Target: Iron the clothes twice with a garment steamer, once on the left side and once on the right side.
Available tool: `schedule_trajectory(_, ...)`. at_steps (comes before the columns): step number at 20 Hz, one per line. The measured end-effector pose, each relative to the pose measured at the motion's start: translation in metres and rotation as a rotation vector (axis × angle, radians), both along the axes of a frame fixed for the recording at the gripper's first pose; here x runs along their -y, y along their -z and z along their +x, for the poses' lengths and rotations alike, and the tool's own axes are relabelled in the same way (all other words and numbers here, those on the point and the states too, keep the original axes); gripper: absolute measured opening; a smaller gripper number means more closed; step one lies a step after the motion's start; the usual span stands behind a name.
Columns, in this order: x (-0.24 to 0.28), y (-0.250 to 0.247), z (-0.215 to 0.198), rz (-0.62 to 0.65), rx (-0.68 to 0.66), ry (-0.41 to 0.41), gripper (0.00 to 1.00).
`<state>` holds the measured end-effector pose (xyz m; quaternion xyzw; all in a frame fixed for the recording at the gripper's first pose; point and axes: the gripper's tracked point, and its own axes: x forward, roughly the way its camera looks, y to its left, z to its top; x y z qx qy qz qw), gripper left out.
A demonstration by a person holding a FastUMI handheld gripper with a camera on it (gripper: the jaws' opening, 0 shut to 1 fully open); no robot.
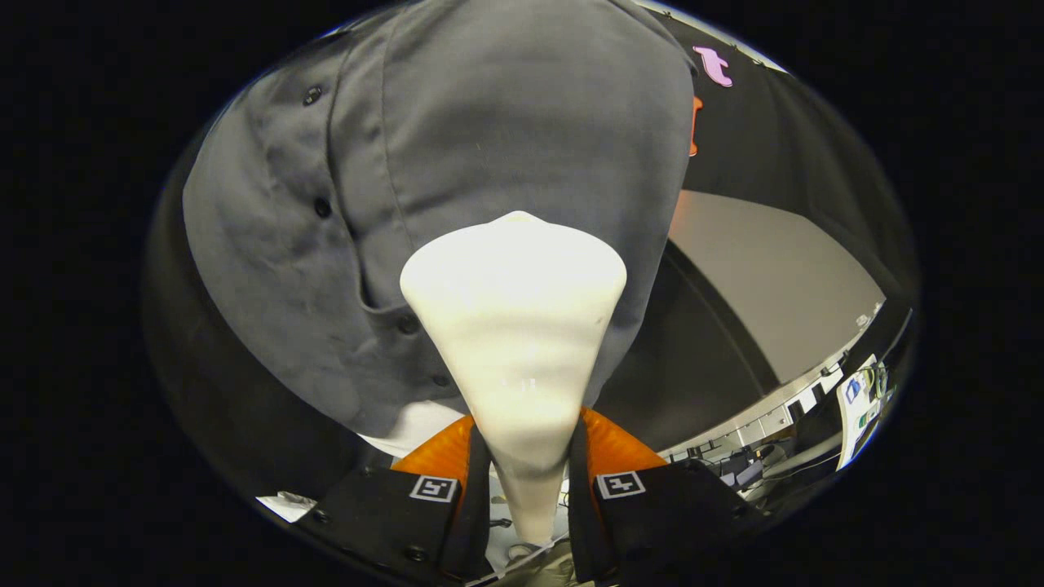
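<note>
A white garment steamer (514, 326) rises from between my fingers, its wide head pointing forward. My gripper (526, 456) is shut on the steamer's narrow handle, one black finger (477, 481) pressing each side. Straight ahead hangs a grey button-front shirt (457, 147), and the steamer's head sits against its lower part, just right of the row of dark buttons (323, 208). A white under-layer (412, 424) peeks out below the shirt's hem.
The black cloth wall (783, 130) stands behind and to the right of the shirt. A pale grey floor (767, 277) lies to the right, with desks and equipment (848, 399) beyond it.
</note>
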<state>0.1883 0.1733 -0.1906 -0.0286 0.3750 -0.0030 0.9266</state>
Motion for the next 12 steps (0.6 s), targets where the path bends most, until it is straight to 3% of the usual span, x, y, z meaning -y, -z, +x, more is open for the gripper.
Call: schedule_trajectory(12, -0.094, -0.158, 0.007, 0.001, 0.23, -0.103, 0.48)
